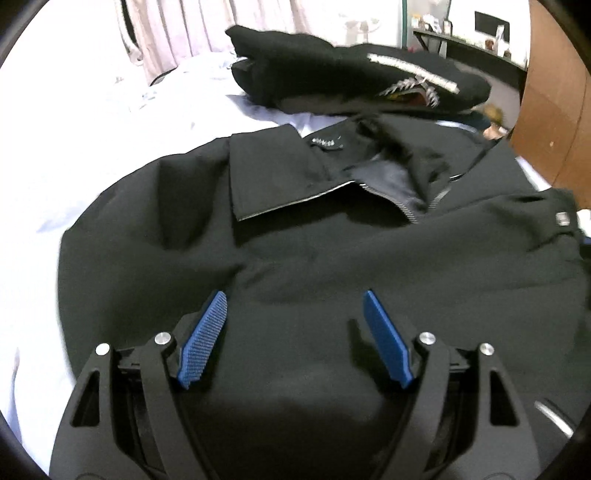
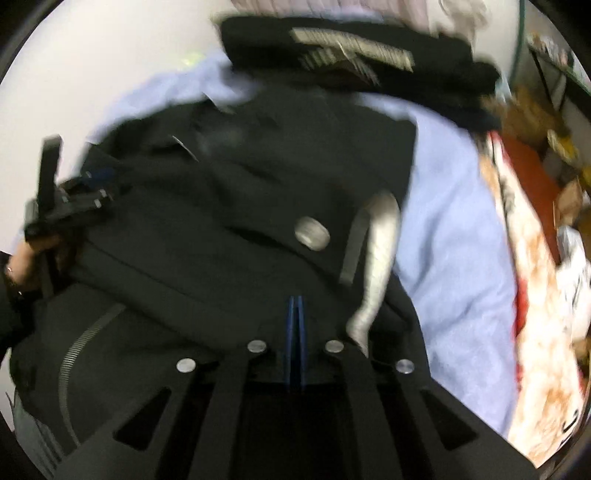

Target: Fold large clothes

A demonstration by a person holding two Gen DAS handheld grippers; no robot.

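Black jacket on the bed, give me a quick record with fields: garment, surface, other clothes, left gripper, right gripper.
garment: black jacket, spread out, collar away from the camera, zipper part open
surface: light blue bedsheet
other clothes: folded black garment with white trim, beyond the collar
left gripper: left gripper open above the jacket, nothing between the pads
right gripper: right gripper shut, over the jacket; cloth pinched or not, unclear

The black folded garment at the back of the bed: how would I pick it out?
Start at the light blue bedsheet. Nearest the camera a black collared jacket lies spread flat; beyond its collar, toward the curtains, sits the folded garment. Only it carries a pale stripe and a toothed, shark-mouth print.
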